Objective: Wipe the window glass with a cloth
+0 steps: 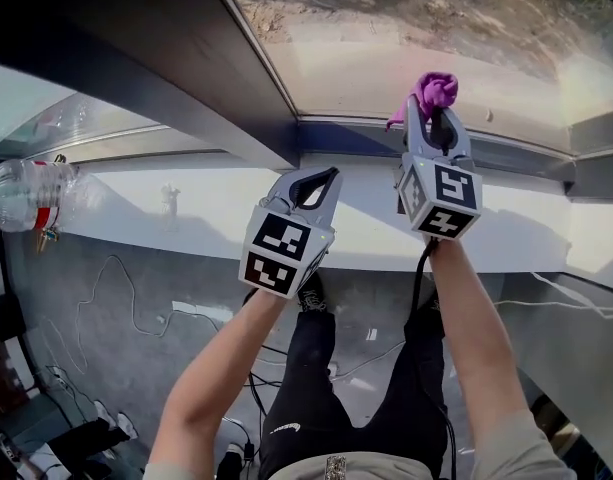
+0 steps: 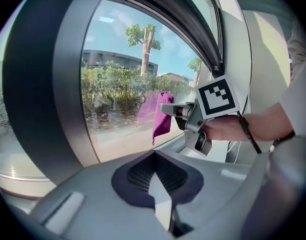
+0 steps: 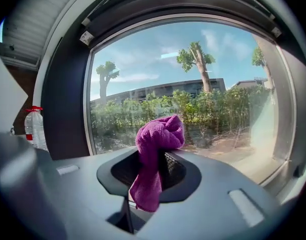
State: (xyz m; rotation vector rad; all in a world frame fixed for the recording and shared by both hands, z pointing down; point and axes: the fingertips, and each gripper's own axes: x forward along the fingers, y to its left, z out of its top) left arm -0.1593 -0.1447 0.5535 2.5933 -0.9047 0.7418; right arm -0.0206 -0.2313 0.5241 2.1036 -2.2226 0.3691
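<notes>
The window glass [image 1: 406, 28] fills the top of the head view, with trees and a building outside in the right gripper view [image 3: 192, 99]. A purple cloth [image 1: 435, 90] is bunched in my right gripper [image 1: 431, 118], which is shut on it and held up close to the lower part of the pane. In the right gripper view the cloth [image 3: 157, 139] sticks up from between the jaws and hangs down over them. My left gripper [image 1: 321, 178] is lower and to the left, over the white sill, shut and empty. From the left gripper view the cloth [image 2: 161, 115] hangs beside the glass [image 2: 123, 99].
A wide dark frame post [image 1: 186, 68] runs left of the pane. A clear water bottle [image 1: 26, 196] with a red label stands on the white sill [image 1: 186, 203] at far left. Cables [image 1: 116, 298] lie on the grey floor below, beside the person's legs.
</notes>
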